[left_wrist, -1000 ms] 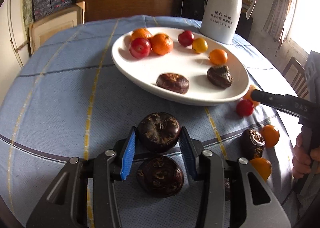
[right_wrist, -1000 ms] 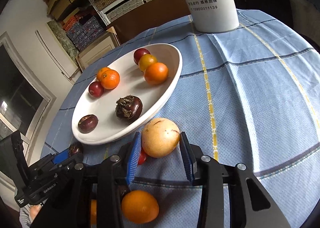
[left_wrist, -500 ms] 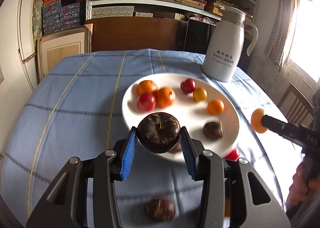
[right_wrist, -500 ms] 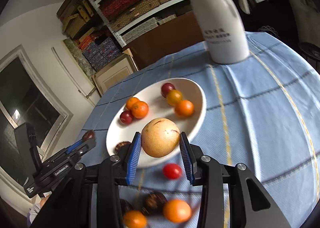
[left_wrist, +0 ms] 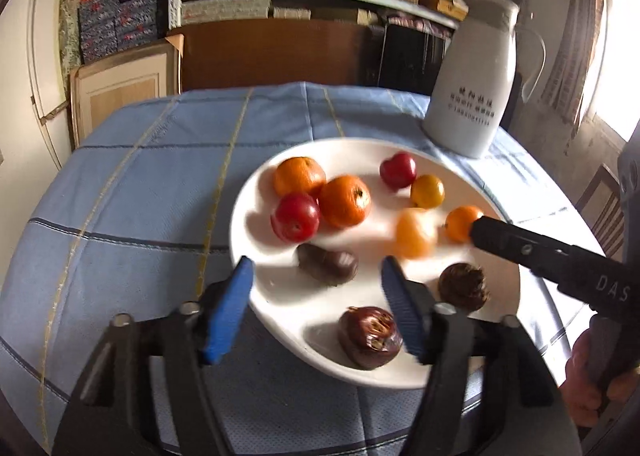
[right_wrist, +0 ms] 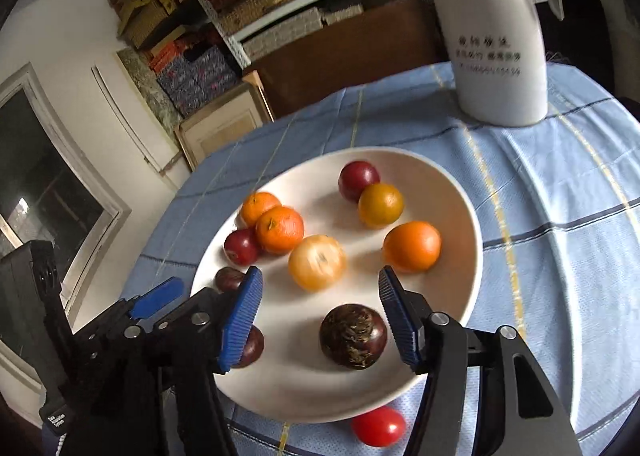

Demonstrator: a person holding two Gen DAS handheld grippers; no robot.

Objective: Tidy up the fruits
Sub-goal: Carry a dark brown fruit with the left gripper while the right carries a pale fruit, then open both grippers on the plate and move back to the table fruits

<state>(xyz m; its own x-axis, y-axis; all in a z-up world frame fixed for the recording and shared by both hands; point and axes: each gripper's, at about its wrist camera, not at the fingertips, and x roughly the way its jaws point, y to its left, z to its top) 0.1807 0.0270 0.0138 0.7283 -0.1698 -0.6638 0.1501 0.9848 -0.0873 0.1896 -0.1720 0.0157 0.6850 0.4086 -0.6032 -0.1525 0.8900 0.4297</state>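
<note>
Above the white plate (right_wrist: 460,191), both grippers, left (left_wrist: 316,308) and right (right_wrist: 320,312), hang with jaws apart and empty, fruit lying on the plate (a pale one (right_wrist: 317,262) blurred, perhaps rolling), so retreat is best made straight up, clear of it.

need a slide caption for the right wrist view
Open right gripper over a white plate of oranges, plums and water chestnuts; one red fruit remains on the tablecloth.
</note>
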